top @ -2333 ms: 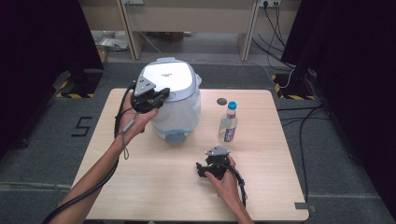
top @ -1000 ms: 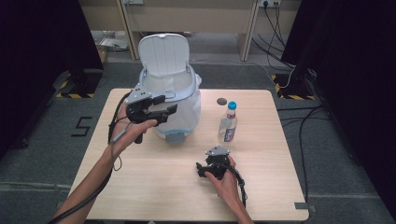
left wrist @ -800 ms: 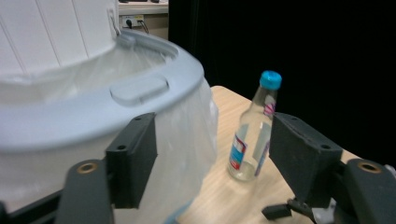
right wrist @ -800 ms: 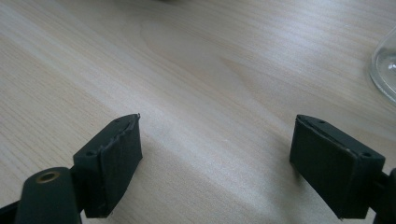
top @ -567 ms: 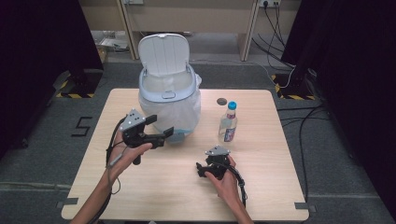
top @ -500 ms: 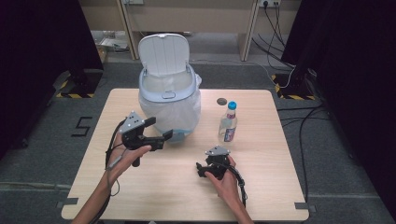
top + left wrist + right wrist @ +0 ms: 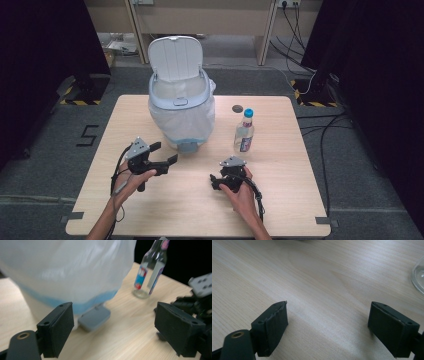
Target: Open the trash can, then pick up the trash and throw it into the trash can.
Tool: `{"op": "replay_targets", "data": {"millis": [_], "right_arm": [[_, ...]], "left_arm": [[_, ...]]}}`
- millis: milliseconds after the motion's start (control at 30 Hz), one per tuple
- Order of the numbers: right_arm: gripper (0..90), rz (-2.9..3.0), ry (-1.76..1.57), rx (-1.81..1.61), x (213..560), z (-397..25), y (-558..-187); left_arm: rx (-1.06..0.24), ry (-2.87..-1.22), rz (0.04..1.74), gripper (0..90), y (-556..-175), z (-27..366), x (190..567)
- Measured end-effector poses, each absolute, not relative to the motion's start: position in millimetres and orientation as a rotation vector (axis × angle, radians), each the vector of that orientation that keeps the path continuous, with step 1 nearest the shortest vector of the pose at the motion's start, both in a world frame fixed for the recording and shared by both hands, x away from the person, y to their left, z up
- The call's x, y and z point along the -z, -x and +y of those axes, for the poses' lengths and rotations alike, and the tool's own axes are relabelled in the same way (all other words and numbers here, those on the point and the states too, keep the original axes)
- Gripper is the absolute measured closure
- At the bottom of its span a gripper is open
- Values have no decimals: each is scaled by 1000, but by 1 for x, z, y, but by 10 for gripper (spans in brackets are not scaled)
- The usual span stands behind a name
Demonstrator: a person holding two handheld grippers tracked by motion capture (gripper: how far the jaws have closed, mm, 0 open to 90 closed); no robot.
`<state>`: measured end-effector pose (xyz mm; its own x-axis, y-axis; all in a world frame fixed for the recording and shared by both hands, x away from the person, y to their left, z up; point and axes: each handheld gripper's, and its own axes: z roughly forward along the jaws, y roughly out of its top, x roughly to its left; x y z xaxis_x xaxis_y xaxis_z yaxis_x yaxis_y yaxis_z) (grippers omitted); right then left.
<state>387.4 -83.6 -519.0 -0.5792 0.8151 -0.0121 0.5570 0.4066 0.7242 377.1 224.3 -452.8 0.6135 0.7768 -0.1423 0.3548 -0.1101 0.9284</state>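
On the bench behind both spread, empty tongs, left (image 7: 165,153) and right (image 7: 216,181), we judge the upright clear bottle (image 7: 244,131) light, rigid, slippery; best gripped mid-body, beside the open bin (image 7: 181,107).

Two handheld grippers over a wooden table with an open bin

The left gripper (image 7: 162,153), jaws spread, hovers near the white bin (image 7: 181,102), whose lid stands up; the right gripper (image 7: 218,181) rests on the table (image 7: 295,165) near a blue-capped bottle (image 7: 244,131).
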Motion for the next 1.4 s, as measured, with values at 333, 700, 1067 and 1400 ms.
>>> {"op": "replay_targets", "data": {"millis": [333,700,1067,1400], "right_arm": [[163,2304,-1183,-979,519,-84,-387],[163,2305,-1176,-978,519,-84,-387],[166,2321,-1174,-986,518,-87,-386],[169,2069,-1150,-1072,487,-118,-376]], "left_arm": [[-504,-1766,1029,154,-377,255,497],[-514,-1987,1196,160,-379,265,524],[-517,-2014,1207,141,-380,263,525],[-516,-2010,1208,141,-380,264,525]]}}
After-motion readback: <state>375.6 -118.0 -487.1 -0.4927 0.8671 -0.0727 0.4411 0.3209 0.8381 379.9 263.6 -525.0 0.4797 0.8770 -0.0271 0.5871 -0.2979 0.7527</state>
